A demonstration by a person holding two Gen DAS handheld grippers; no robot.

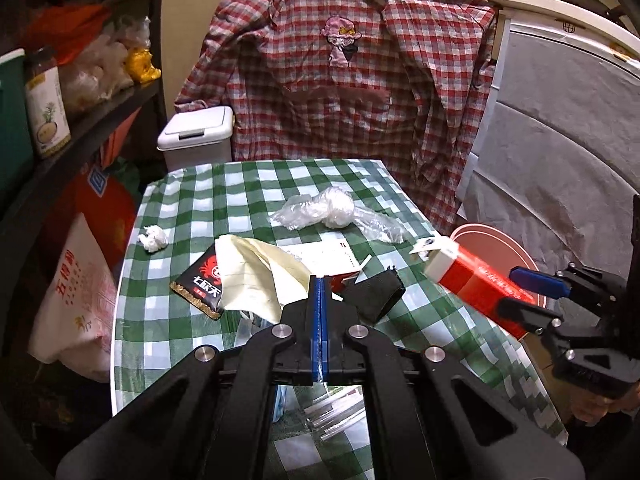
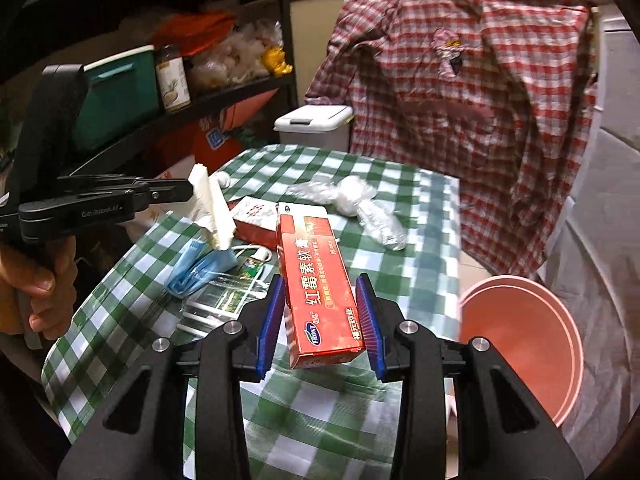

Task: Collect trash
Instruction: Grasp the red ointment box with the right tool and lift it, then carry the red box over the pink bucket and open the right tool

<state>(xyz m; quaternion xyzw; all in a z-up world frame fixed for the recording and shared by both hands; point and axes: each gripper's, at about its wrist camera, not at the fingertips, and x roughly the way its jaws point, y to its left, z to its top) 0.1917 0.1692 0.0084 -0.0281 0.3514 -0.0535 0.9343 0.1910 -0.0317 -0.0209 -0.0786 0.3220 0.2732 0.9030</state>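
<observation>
**Q:** How many grippers are there, and how do their jaws stand?

**A:** Two. The left gripper (image 1: 320, 282) has its blue pads pressed together on the top edge of one cream paper (image 1: 256, 272), which hangs from it over the near left part of the table (image 1: 192, 200). The right gripper (image 2: 320, 320) pinches one red carton (image 2: 316, 276) by its long sides. The carton is held clear of the checked cloth, above the table's near right edge.

**Q:** What litter lies on the table, counted?

**A:**
- One crumpled tissue (image 1: 153, 238), near the left edge.
- One clear plastic bundle (image 1: 332, 208), towards the far edge.
- One black packet (image 1: 200, 284), partly under the cream paper.
- One small black piece (image 1: 374, 296), at the middle.
- One red-and-white box (image 2: 256, 220).
- One blue mask (image 2: 196, 272).
- One clear wrapper (image 2: 224, 300), by the near left edge.

**Q:** What else surrounds the table?

**A:**
- One pink basin (image 2: 516, 279) stands below and just beyond the right edge.
- One white lidded bin (image 1: 198, 136) stands behind the far left corner.
- One plaid shirt (image 1: 340, 80) hangs behind the far edge.
- A dark shelf (image 1: 120, 104) runs along the left side.

**Q:** What blocks the view?

**A:** In the left wrist view, that gripper's black frame hides the near edge. In the right wrist view, the carton covers the middle of the table.
</observation>
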